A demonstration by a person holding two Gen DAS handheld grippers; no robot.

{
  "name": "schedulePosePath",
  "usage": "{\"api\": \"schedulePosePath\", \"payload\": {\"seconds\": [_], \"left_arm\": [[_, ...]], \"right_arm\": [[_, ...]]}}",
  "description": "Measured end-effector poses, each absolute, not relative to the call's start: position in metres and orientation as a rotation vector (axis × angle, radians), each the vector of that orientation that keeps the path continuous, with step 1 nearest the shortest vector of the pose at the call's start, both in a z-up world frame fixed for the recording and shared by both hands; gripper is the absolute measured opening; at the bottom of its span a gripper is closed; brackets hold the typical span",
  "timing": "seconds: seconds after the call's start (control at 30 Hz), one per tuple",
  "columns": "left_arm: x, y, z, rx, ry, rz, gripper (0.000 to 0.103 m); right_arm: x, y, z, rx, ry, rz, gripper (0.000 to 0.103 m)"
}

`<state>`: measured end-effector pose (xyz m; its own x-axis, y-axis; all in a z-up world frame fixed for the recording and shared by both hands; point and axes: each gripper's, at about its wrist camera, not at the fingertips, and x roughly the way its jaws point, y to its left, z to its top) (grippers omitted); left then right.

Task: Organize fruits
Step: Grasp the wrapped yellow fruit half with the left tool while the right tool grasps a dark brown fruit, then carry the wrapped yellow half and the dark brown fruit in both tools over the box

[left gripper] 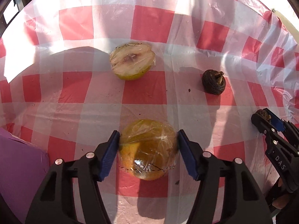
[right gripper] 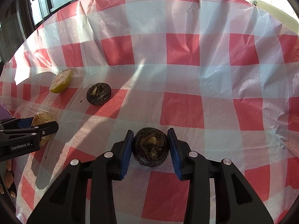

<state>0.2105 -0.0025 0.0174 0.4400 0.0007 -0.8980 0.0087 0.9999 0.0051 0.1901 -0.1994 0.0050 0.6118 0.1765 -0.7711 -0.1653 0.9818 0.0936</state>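
Blue pads of the left gripper (left gripper: 148, 147) press on both sides of a wrapped orange half (left gripper: 147, 149), low in the middle of the left wrist view. It looks orange and shiny under clear film, and its cut face points up and a bit toward the camera. Higher up sits a wrapped pear half (left gripper: 132, 61), pale inside with yellow-green skin. Its cut face tilts up, and its long side runs left to right across the frame. A dark round fruit (left gripper: 214, 82) rests at the right, with a dry brown tip pointing up.

Low in the middle of the right wrist view, the right gripper (right gripper: 150, 147) is closed around another dark fruit (right gripper: 151, 147), wrinkly with a brown middle facing up. Both its pads touch it.

All of it sits on a red and white checked cloth (right gripper: 183, 112) over the bench. Only the left wrist view shows a purple box (left gripper: 20, 164) at lower left. Only the right wrist view shows small brown nuts (right gripper: 8, 179) at its lower left edge.
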Motion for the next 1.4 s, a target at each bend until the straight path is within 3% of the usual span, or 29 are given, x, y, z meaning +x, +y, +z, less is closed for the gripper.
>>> {"api": "schedulePosePath", "payload": {"seconds": [0.53, 0.73, 0.97, 1.4], "left_arm": [[0.062, -0.048, 0.03, -0.057, 1.167, -0.174, 0.063], [0.021, -0.034, 0.042, -0.068, 1.166, -0.22, 0.063], [0.004, -0.014, 0.049, -0.054, 1.168, -0.276, 0.063], [-0.006, 0.004, 0.117, 0.105, 0.983, -0.386, 0.063]], "right_arm": [[0.182, -0.192, 0.005, -0.053, 0.902, 0.186, 0.038], [0.129, -0.211, 0.024, 0.116, 0.94, 0.224, 0.037], [0.053, -0.228, 0.039, 0.248, 0.97, 0.189, 0.037], [-0.021, -0.19, 0.052, 0.348, 0.996, 0.08, 0.037]]}}
